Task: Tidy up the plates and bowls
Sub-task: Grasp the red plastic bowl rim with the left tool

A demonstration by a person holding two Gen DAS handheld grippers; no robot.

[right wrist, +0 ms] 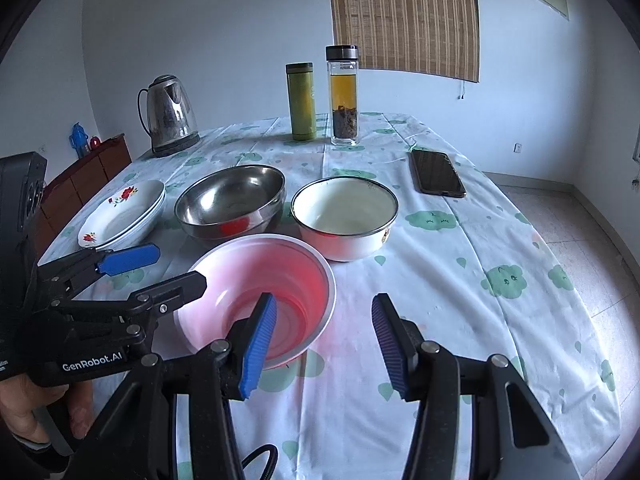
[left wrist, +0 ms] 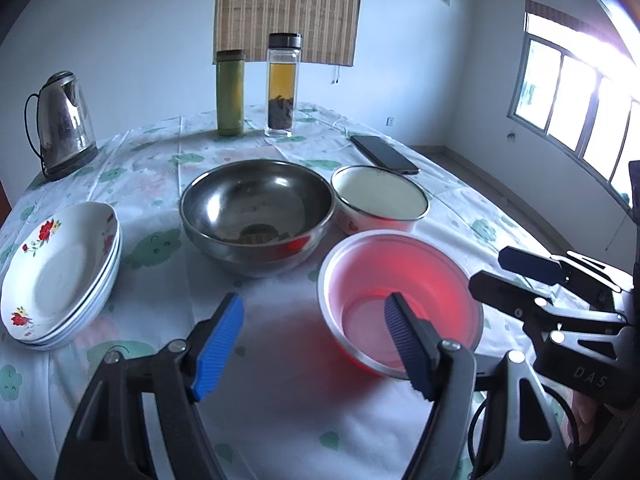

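A red plastic bowl (left wrist: 416,280) (right wrist: 280,272) sits at the near side of the table. Behind it stand a steel bowl (left wrist: 256,208) (right wrist: 232,200) and a white enamel bowl (left wrist: 380,196) (right wrist: 344,212). A stack of white floral plates (left wrist: 60,272) (right wrist: 124,212) lies at the left. My left gripper (left wrist: 316,336) is open above the table, its right finger over the red bowl's near side. My right gripper (right wrist: 324,328) is open, its left finger over the red bowl's right rim. Each gripper also shows in the other's view, the right (left wrist: 504,272) and the left (right wrist: 164,268).
A kettle (left wrist: 64,124) (right wrist: 170,116), a green flask (left wrist: 230,92) (right wrist: 301,100) and a glass tea bottle (left wrist: 282,84) (right wrist: 343,96) stand at the table's back. A phone (left wrist: 384,154) (right wrist: 438,174) lies at the right. A wooden cabinet (right wrist: 84,176) stands left of the table.
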